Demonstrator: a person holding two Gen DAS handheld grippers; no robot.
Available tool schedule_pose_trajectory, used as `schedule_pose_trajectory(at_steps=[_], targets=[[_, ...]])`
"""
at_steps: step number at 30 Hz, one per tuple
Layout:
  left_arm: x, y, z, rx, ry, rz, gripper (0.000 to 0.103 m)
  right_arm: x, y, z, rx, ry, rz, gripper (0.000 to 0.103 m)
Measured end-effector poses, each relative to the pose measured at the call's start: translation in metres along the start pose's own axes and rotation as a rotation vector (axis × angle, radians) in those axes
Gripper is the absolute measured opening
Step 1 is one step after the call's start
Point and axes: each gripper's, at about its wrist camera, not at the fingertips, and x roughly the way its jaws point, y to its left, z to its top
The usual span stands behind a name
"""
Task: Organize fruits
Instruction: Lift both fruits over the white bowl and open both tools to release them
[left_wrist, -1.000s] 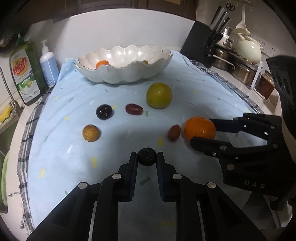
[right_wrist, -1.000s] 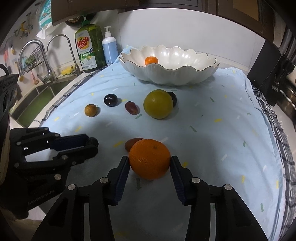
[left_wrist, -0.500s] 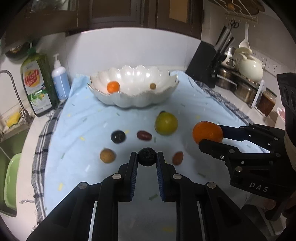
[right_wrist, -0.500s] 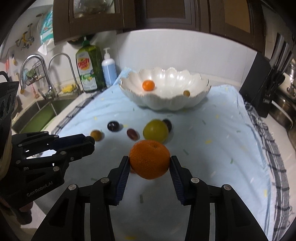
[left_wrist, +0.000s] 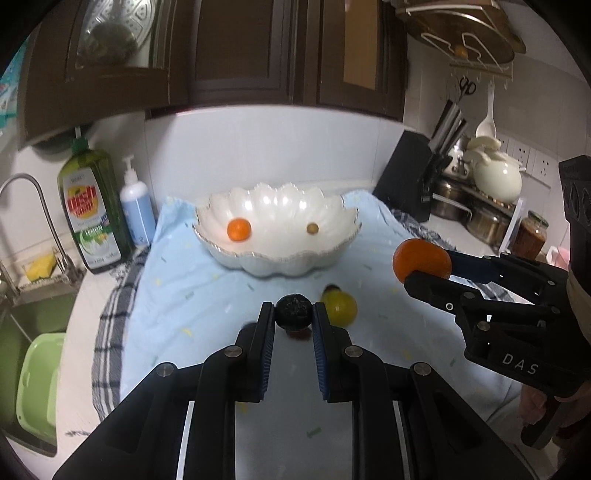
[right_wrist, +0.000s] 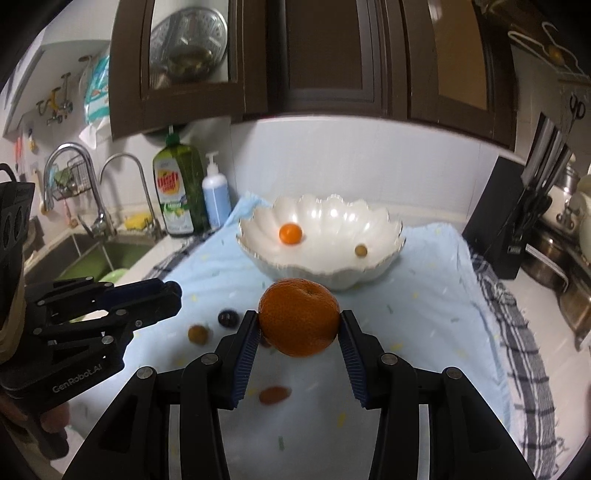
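My left gripper is shut on a small dark wrinkled fruit, held above the blue cloth. My right gripper is shut on a large orange, also lifted; the orange also shows in the left wrist view. The white scalloped bowl stands at the back of the cloth and holds a small orange fruit and a small tan fruit. A yellow-green fruit, a dark plum, a tan fruit and a brown date lie on the cloth.
A green dish soap bottle and a blue pump bottle stand at the back left by the sink. A black knife block, pots and a white teapot stand at the right.
Both grippers have risen higher with their fruit and come nearer the bowl. The cloth and loose fruit now sit lower and farther away in both views.
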Motion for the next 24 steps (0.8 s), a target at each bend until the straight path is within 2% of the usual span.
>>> schedule_pose_trajectory(at_steps=[12,24], targets=[[-0.011,0.008,0.034,0.019,-0.101,0.025,0.021,-0.004,-0.001,0.035,-0.010,-0.113,-0.024,0.045],[-0.004,0.016,0.079,0.047,-0.197,0.039,0.021,0.011,-0.007,0.073,-0.026,-0.185,-0.036,0.045]])
